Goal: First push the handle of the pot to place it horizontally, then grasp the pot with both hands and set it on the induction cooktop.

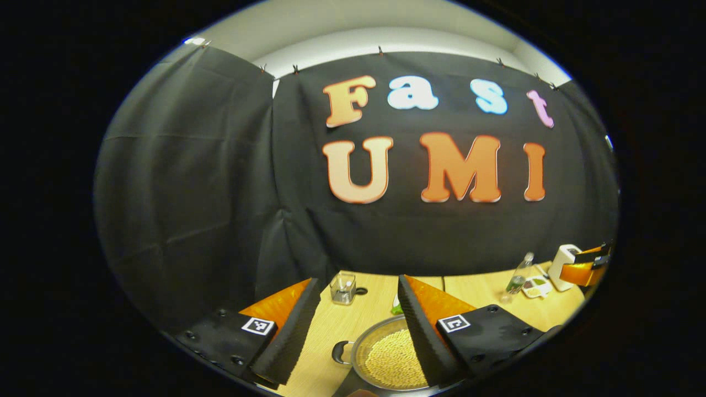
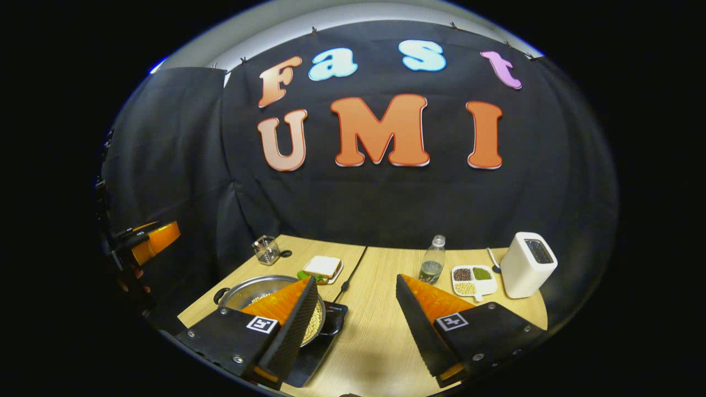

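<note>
Wide-spread fingers of the left gripper (image 1: 353, 325) frame the left gripper view, holding nothing. Between and below them sits the pot (image 1: 389, 358), full of pale beans, its small loop handle (image 1: 341, 353) turned toward the near finger. Beyond it on the table (image 1: 331, 325) stand a glass (image 1: 343, 288), and farther right a bottle (image 1: 518, 278), a dish (image 1: 536, 286) and a white box (image 1: 563, 264).

From the right gripper view, the right gripper (image 2: 356, 320) is likewise fully open and empty, raised over bare table. Its left finger overlaps the pot, which rests on the dark cooktop (image 2: 317, 353). Behind lie a sandwich (image 2: 322, 267) on a plate and the glass; to the right, bottle, dish of beans and white box. At the left edge, the other gripper shows, well apart.
</note>
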Demonstrator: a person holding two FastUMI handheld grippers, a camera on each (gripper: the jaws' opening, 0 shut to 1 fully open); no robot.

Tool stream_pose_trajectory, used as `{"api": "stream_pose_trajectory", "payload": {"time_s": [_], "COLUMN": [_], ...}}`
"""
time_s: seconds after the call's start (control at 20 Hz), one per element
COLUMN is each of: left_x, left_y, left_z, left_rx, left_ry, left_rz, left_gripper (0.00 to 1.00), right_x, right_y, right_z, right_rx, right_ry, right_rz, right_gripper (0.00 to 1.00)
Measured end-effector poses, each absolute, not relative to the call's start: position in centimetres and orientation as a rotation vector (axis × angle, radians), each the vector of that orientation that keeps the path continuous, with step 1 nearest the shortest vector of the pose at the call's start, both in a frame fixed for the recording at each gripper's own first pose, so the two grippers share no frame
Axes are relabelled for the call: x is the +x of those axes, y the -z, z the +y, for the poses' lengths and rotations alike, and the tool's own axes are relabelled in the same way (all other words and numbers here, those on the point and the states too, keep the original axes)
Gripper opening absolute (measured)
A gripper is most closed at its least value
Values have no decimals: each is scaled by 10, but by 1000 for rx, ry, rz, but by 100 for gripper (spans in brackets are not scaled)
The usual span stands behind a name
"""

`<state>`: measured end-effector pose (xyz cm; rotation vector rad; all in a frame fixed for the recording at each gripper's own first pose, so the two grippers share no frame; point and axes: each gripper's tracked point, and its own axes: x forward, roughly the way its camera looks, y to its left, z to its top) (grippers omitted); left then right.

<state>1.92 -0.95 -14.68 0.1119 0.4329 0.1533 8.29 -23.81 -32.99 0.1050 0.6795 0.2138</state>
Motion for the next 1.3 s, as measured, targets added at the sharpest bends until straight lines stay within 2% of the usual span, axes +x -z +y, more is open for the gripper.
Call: {"api": "stream_pose_trajectory", "payload": {"time_s": [0.1, 0.2, 0.45, 0.6, 0.65, 0.7, 0.8, 0.85, 0.9, 0.95, 1.0, 1.05, 1.1, 1.15, 1.2, 1.25, 1.3], "left_x": [12, 3, -21, -22, -22, -25, -30, -32, -33, -35, -37, -37, -38, -37, -36, -37, -37], "left_y": [107, 65, -21, -53, -67, -76, -95, -101, -106, -109, -111, -114, -114, -115, -117, -118, -119], "left_z": [-27, -45, -67, -74, -76, -78, -78, -79, -80, -81, -75, -70, -71, -69, -68, -68, -68], "left_rx": [85, 60, 68, 83, 73, 63, 55, 56, 56, 63, 74, 84, 94, 95, 95, 95, 94], "left_ry": [-132, -112, -81, -91, -91, -86, -91, -89, -87, -84, -105, -125, -129, -136, -141, -146, -147], "left_rz": [354, 276, 110, 53, 36, 17, -28, -44, -58, -64, -70, -74, -73, -75, -76, -79, -79], "left_gripper": [95, 99, 98, 98, 98, 99, 97, 95, 93, 92, 94, 96, 98, 92, 95, 99, 98], "right_x": [75, 66, 49, 45, 45, 43, 37, 33, 30, 28, 29, 32, 33, 35, 35, 35, 36], "right_y": [300, 266, 205, 166, 152, 140, 117, 108, 100, 93, 87, 81, 78, 77, 78, 80, 81], "right_z": [-256, -276, -327, -353, -360, -364, -365, -363, -364, -366, -368, -367, -367, -368, -370, -373, -375], "right_rx": [92, 88, 72, 52, 48, 47, 64, 75, 82, 81, 83, 83, 77, 67, 60, 55, 58], "right_ry": [-209, -199, -163, -131, -123, -121, -142, -162, -173, -176, -171, -175, -180, -178, -165, -148, -136], "right_rz": [612, 539, 389, 291, 253, 216, 148, 120, 96, 72, 43, 13, -8, -17, -13, 0, 14], "right_gripper": [93, 94, 94, 93, 89, 93, 93, 98, 98, 93, 93, 98, 93, 98, 98, 93, 93]}}
